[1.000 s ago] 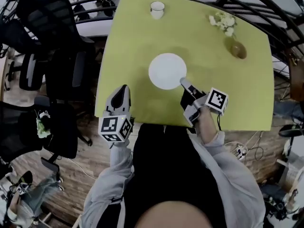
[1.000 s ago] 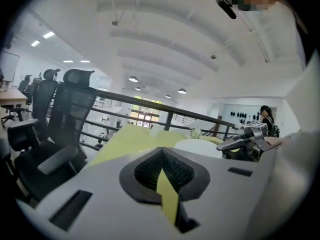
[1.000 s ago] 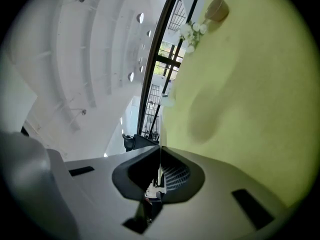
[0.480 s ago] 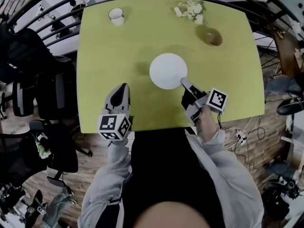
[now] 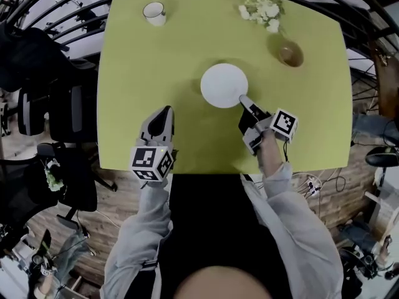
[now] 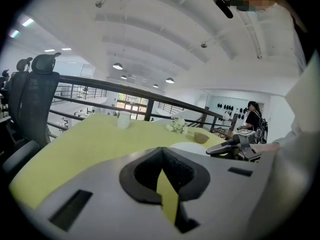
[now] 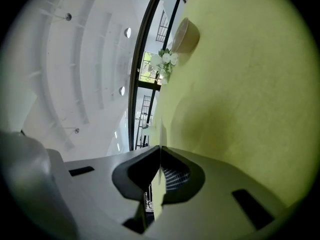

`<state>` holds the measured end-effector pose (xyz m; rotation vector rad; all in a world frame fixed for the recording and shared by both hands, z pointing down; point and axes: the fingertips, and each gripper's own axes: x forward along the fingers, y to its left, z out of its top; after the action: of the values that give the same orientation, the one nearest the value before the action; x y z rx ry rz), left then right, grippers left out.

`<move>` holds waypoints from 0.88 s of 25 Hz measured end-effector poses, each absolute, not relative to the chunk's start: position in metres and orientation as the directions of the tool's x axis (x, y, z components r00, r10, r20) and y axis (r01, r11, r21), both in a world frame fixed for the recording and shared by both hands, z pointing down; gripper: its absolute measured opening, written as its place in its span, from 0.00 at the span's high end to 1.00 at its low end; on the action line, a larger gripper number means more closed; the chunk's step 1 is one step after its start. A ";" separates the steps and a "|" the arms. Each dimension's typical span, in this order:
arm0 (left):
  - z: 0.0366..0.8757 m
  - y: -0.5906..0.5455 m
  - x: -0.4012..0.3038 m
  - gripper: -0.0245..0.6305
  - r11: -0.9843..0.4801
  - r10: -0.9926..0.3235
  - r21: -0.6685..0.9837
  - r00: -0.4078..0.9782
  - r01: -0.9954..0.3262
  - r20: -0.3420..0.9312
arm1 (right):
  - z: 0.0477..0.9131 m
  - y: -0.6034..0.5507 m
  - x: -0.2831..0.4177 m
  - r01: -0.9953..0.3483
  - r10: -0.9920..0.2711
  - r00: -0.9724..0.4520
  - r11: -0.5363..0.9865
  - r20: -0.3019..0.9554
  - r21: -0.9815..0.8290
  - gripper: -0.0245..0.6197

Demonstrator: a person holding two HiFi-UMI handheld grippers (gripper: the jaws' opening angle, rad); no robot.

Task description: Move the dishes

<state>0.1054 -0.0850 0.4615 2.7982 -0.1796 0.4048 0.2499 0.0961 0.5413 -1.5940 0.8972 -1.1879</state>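
A white plate [image 5: 223,85] lies in the middle of the yellow-green table [image 5: 156,61]. My right gripper [image 5: 244,101] is at the plate's near right rim, its jaws shut on the rim. In the right gripper view the gripper [image 7: 160,151] is rolled sideways and the plate shows edge-on as a thin pale strip running up from the jaws. My left gripper [image 5: 163,114] hovers over the table's near left part, shut with nothing in it. From the left gripper view [image 6: 161,154] the plate [image 6: 192,146] lies ahead to the right.
A white cup [image 5: 153,12] stands at the far left of the table, white flowers [image 5: 262,10] and a brown bowl [image 5: 290,55] at the far right. Black office chairs [image 5: 62,114] stand left of the table. A dark railing [image 6: 125,86] runs behind it.
The head view has shifted, so the table sits differently in the picture. The right gripper stays at the plate's rim and the left gripper keeps its place.
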 end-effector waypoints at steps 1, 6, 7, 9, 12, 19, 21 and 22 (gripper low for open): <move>0.464 -0.086 0.107 0.94 -0.943 -0.086 0.284 0.950 -0.175 0.300 | 0.546 0.094 0.256 -0.025 -0.919 0.264 -0.311 0.294 -0.950 0.94; 0.472 -0.093 0.111 0.94 -0.934 -0.117 0.287 0.940 -0.214 0.320 | 0.562 0.083 0.273 -0.011 -0.913 0.250 -0.335 0.322 -0.942 0.94; 0.474 -0.095 0.111 0.94 -0.932 -0.122 0.287 0.938 -0.220 0.325 | 0.565 0.081 0.274 -0.006 -0.911 0.245 -0.344 0.332 -0.939 0.94; 0.477 -0.098 0.112 0.94 -0.929 -0.130 0.287 0.933 -0.232 0.335 | 0.572 0.079 0.275 0.000 -0.905 0.232 -0.365 0.355 -0.931 0.94; 0.483 -0.101 0.111 0.94 -0.924 -0.137 0.292 0.927 -0.247 0.349 | 0.582 0.079 0.273 0.018 -0.890 0.230 -0.401 0.394 -0.916 0.94; 0.489 -0.098 0.115 0.94 -0.920 -0.132 0.303 0.924 -0.249 0.359 | 0.600 0.083 0.271 0.089 -0.811 0.276 -0.513 0.516 -0.854 0.92; 0.488 -0.096 0.116 0.94 -0.923 -0.123 0.301 0.927 -0.237 0.354 | 0.602 0.084 0.272 0.116 -0.788 0.301 -0.528 0.537 -0.841 0.92; 0.487 -0.095 0.116 0.94 -0.925 -0.118 0.301 0.929 -0.231 0.352 | 0.602 0.084 0.272 0.123 -0.780 0.309 -0.535 0.545 -0.836 0.91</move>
<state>0.1161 -0.0950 0.4872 2.7463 -0.2563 0.4711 0.2720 0.0842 0.6023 -1.7339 0.5957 -1.3484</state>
